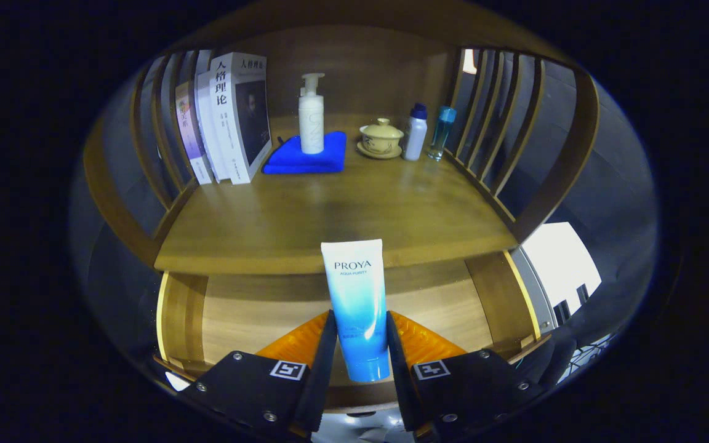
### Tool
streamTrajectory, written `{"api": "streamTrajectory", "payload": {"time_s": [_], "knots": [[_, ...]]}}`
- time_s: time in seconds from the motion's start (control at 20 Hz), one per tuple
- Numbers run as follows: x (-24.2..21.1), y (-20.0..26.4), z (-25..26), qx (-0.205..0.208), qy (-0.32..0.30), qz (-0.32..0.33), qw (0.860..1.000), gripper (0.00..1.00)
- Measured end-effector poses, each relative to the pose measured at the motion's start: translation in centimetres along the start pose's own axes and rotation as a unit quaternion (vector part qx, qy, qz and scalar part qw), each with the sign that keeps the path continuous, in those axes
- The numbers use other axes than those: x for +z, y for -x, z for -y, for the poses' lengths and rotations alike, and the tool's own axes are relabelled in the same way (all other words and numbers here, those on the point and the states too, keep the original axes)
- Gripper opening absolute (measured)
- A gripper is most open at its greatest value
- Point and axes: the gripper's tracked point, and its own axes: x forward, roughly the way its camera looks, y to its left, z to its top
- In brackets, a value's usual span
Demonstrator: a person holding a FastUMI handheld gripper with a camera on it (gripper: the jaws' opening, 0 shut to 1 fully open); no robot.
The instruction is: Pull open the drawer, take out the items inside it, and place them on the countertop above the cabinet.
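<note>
Gripper view: the hand-held gripper (357, 344) pinches a cosmetic tube (357, 307) between both fingers, cap end down, held above the open drawer (244, 314) just short of the desk's (330, 215) front edge. Judged purpose: carrying it up for placement there. The wooden desk's front half lies bare; along the rear edge stand books (231, 117), a pump bottle (311, 117) on a blue cloth (296, 159), a lidded cup (381, 136) and two small bottles (428, 131). Slatted wooden sides enclose it

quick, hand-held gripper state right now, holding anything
Hand-held gripper: shut on the blue-and-white tube, one finger pressing each side, held above the open drawer.
</note>
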Motion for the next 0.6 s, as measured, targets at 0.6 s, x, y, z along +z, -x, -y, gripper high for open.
{"api": "streamTrajectory", "payload": {"time_s": [0.6], "knots": [[8.0,-7.9,-1.2,0.023,0.012,0.011,1.0,0.49]]}}
